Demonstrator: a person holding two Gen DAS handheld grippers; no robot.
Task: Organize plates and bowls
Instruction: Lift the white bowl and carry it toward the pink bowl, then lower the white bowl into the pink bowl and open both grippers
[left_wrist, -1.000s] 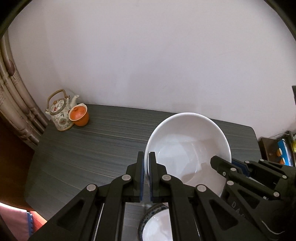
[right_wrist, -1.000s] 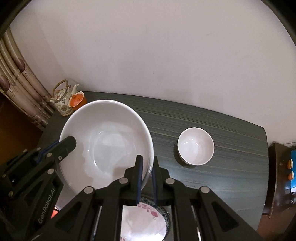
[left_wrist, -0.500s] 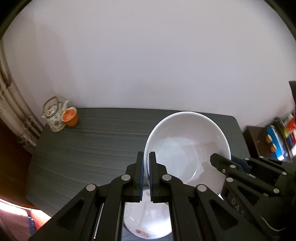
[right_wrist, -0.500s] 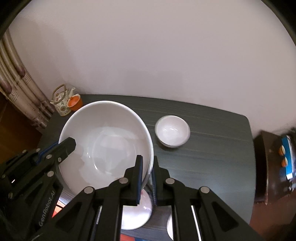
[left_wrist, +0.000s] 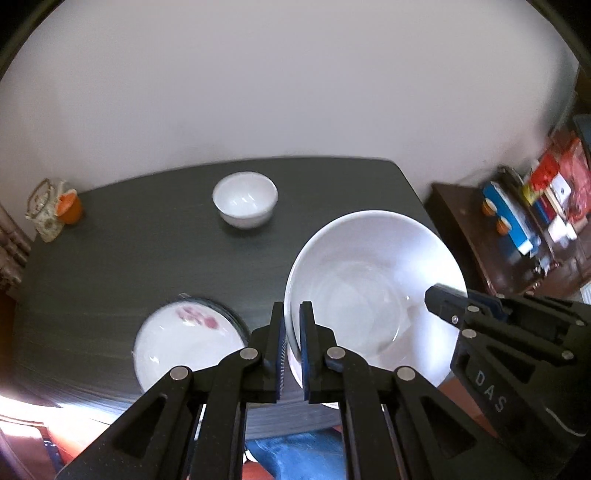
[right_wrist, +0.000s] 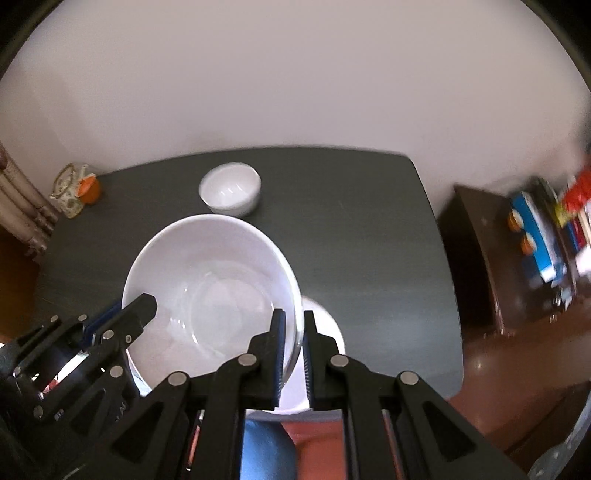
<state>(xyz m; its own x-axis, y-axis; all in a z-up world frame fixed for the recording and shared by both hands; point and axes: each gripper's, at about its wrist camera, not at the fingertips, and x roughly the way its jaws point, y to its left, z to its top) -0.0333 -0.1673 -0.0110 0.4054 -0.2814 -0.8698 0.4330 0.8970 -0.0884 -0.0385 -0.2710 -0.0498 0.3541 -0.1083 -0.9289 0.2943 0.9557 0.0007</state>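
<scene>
Carrying the large white bowl (left_wrist: 369, 288) looked to be the step in hand. From the left wrist view: showed the left tool (left_wrist: 291, 343) pressed together on the bowl's near rim, one pad inside and one outside. Hung the bowl clear above the near right part of the tabletop (left_wrist: 129, 258), tipped a little toward the camera. Lay to its left a flowered plate (left_wrist: 184, 343), apparently on top of a dark-rimmed one, and farther back stood a small white bowl (left_wrist: 245, 199), well apart. Sat at the far left corner a patterned teapot (left_wrist: 46, 210), touching or just beside an orange cup (left_wrist: 68, 208).

From the right wrist view: showed the right tool (right_wrist: 293, 332) likewise pinching the opposite rim, with a white dish (right_wrist: 325, 321) partly hidden beneath the bowl.

Judged best done by moving both tools at one pace and one height, so that neither pinch twisted on the rim; called for a level, slow lowering with both grips held until the base sat flat.

Looked glazed, hard and slippery all over, with glossy highlights inside a deep round wall and a thin lip offering little purchase. Appeared matte and finely grained, dark grey, with rounded corners, as to the tabletop.
</scene>
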